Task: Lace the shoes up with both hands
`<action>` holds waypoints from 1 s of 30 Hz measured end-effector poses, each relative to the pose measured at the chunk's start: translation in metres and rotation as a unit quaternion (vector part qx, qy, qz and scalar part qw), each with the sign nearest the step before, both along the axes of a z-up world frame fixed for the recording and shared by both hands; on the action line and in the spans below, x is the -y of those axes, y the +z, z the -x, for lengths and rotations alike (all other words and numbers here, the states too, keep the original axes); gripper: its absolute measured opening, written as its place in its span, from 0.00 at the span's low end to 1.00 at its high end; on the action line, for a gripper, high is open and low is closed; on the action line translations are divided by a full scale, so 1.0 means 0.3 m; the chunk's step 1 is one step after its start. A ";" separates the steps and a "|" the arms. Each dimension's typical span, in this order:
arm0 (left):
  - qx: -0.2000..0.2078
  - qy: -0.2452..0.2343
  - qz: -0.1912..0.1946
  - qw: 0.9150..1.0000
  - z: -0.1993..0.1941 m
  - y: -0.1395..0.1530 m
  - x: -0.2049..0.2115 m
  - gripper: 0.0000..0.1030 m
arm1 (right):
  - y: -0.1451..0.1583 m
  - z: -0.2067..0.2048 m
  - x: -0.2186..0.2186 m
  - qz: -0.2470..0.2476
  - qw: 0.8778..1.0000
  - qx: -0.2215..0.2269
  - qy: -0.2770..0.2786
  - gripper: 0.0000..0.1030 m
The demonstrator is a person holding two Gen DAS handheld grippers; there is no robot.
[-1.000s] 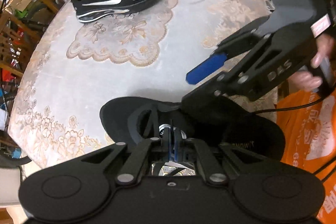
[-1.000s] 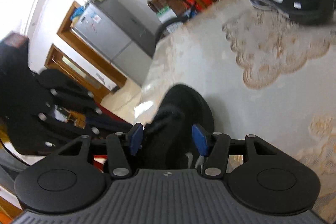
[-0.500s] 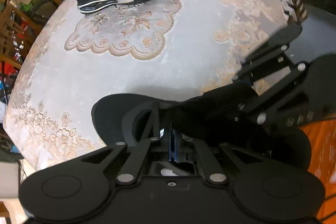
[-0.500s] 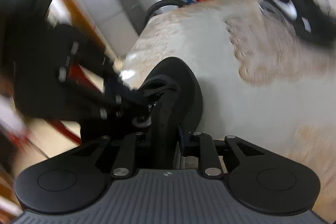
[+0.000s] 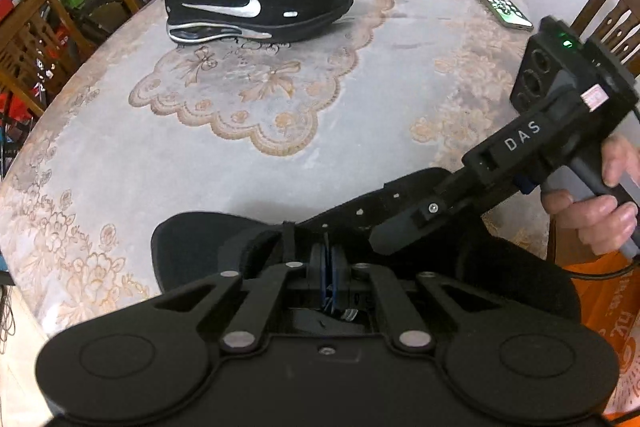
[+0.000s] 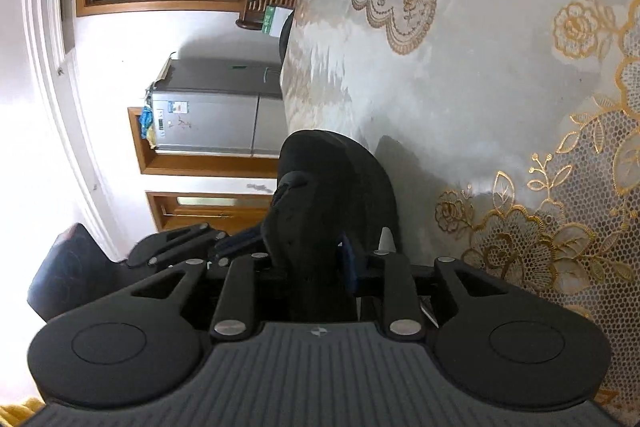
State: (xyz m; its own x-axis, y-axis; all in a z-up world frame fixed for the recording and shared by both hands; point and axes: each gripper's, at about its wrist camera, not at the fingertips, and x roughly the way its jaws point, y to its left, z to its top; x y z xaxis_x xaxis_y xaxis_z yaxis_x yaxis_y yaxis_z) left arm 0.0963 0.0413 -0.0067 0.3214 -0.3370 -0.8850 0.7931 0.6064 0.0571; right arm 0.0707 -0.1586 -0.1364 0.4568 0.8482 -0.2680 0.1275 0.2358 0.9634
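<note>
Black "DAS"-marked gripper (image 5: 384,239), orange garment (image 5: 600,291)

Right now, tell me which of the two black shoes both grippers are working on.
The near shoe at the table edge; the shoe with the silver swoosh sits untouched farther away.

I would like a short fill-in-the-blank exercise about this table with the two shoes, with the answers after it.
1. The far shoe bears a silver-white ____ on its side.
2. The remote control lies on the table near a wooden ____.
3. The left gripper has its blue pads ____ over the near shoe.
4. The right gripper is held by a bare ____.

Answers: swoosh; chair; shut; hand
</note>
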 end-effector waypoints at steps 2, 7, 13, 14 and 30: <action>-0.003 0.002 0.007 1.000 -0.012 -0.001 0.008 0.02 | -0.011 0.000 0.013 -0.016 1.000 -0.007 0.004 0.27; -0.005 -0.011 -0.008 1.000 -0.031 -0.022 0.030 0.02 | -0.003 0.028 0.034 -0.030 0.999 -0.013 0.011 0.31; -0.011 -0.014 -0.021 1.000 -0.037 -0.036 0.027 0.02 | 0.016 0.028 0.035 -0.022 1.000 -0.007 0.021 0.33; -0.012 -0.015 -0.022 1.000 -0.036 -0.036 0.026 0.02 | 0.018 0.028 0.034 -0.021 1.000 -0.006 0.022 0.33; -0.004 -0.012 -0.013 1.000 -0.039 -0.029 0.025 0.02 | 0.032 0.020 0.019 -0.009 0.999 -0.003 0.033 0.40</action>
State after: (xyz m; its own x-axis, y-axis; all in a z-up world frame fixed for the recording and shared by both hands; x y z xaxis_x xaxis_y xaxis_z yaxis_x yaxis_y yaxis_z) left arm 0.1081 0.0339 -0.0152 0.3061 -0.3222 -0.8958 0.8084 0.5850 0.0658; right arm 0.0649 -0.1643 -0.1267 0.3981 0.8812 -0.2548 0.1182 0.2262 0.9669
